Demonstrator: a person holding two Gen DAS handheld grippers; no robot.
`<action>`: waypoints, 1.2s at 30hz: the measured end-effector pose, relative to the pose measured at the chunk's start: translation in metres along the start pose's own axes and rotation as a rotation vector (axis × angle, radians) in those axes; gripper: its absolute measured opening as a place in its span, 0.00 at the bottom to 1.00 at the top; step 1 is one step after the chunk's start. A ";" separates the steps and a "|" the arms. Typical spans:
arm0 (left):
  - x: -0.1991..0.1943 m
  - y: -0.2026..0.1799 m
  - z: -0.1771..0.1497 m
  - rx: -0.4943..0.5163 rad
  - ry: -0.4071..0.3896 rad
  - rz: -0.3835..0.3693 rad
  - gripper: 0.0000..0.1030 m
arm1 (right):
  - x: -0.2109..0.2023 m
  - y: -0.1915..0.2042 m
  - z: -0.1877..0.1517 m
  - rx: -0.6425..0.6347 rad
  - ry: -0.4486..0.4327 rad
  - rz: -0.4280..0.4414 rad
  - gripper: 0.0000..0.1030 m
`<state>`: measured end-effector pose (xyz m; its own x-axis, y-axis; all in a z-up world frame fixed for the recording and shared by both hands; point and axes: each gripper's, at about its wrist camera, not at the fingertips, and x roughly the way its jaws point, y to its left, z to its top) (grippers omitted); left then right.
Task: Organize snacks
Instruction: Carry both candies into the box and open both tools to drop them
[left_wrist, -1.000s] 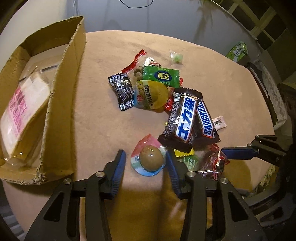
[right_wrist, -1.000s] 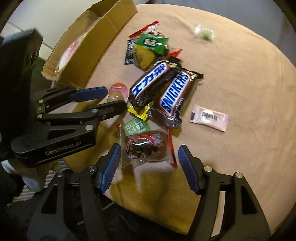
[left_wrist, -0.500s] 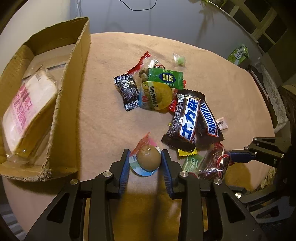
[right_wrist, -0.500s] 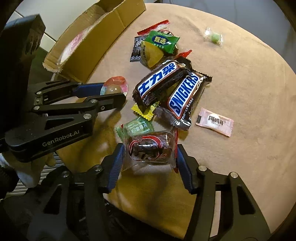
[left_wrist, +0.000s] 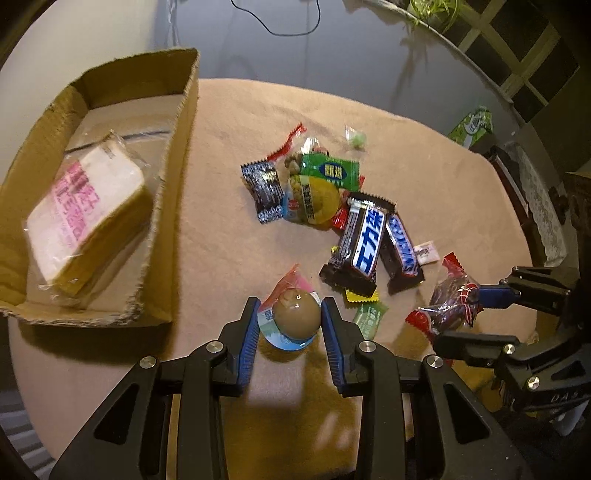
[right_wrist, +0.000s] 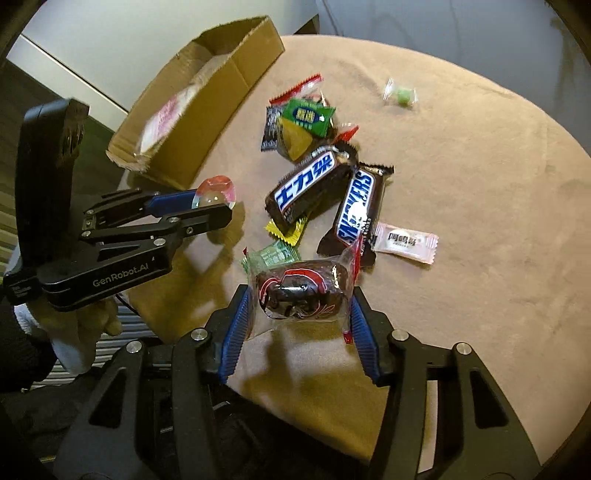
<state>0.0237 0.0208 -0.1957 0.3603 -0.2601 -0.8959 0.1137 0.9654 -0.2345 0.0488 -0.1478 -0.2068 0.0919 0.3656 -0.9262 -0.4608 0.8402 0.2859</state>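
Note:
My left gripper is shut on a packaged brown egg and holds it just above the tan tablecloth. Seen from the right wrist, that left gripper hangs at the table's left edge with the egg pack at its tips. A dark brown cake in a clear red-printed wrapper sits pinched between the blue pads of my right gripper, lifted off the cloth. The left wrist view shows the right gripper with the cake at far right.
An open cardboard box at left holds a wrapped bread slice. Two Snickers bars, green, yellow and black packets, a pink sachet and a small green candy lie mid-table. A gloved hand holds the left gripper.
Both grippers have closed, the left on the egg pack and the right on the cake, and both have risen with their snacks off the cloth.

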 end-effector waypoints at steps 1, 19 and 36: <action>-0.003 0.000 0.000 -0.003 -0.007 0.001 0.30 | -0.004 0.002 0.000 -0.001 -0.004 0.002 0.53; -0.058 0.040 0.012 -0.113 -0.137 0.066 0.30 | -0.027 0.037 0.067 -0.115 -0.104 0.035 0.53; -0.073 0.095 0.018 -0.211 -0.177 0.149 0.30 | -0.002 0.081 0.152 -0.238 -0.126 0.007 0.53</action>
<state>0.0249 0.1314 -0.1456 0.5165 -0.0963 -0.8509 -0.1409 0.9706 -0.1954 0.1459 -0.0199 -0.1446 0.1902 0.4300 -0.8826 -0.6553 0.7250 0.2121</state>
